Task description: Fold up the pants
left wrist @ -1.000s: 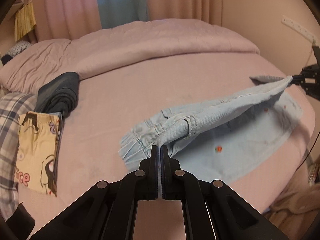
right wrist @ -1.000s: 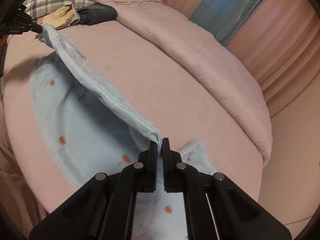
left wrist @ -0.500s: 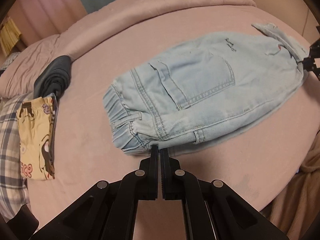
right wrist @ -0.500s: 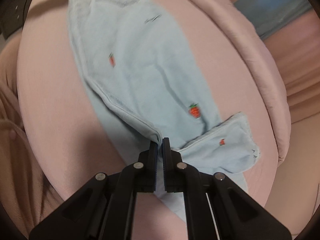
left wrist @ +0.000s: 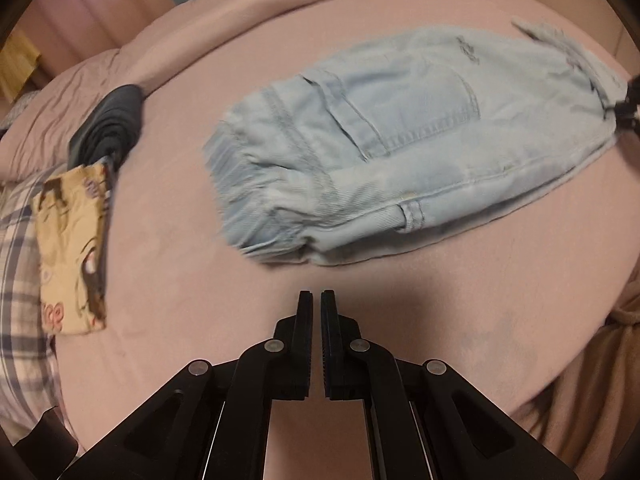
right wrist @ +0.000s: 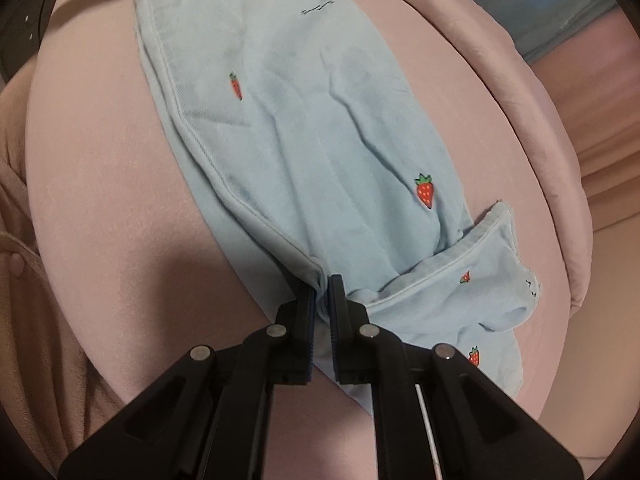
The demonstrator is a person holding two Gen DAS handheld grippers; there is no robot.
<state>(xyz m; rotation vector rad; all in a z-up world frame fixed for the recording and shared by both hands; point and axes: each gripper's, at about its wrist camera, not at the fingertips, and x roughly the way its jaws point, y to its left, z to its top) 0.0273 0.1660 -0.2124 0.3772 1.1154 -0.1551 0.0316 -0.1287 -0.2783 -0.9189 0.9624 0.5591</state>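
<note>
Light blue denim pants (left wrist: 400,152) with strawberry patches lie folded lengthwise on the pink bed (left wrist: 168,264), back pocket up. My left gripper (left wrist: 312,300) hangs just short of the waistband end, jaws nearly together with a narrow gap, holding nothing. My right gripper (right wrist: 323,286) is at the leg end of the pants (right wrist: 312,140), jaws close around the folded edge of the cloth. In the left wrist view the right gripper (left wrist: 628,104) shows at the far right edge, at the pants' hem.
A yellow printed garment (left wrist: 72,248) lies folded on a plaid cloth (left wrist: 16,264) at the left. A dark folded garment (left wrist: 108,128) sits behind it. A pink duvet (left wrist: 280,12) is bunched at the back. Beige fabric (left wrist: 592,368) hangs off the bed's right edge.
The lifted pant leg was brought over and laid down, so the pants now lie folded in half. My left gripper let go of the waistband and drew back from it.
</note>
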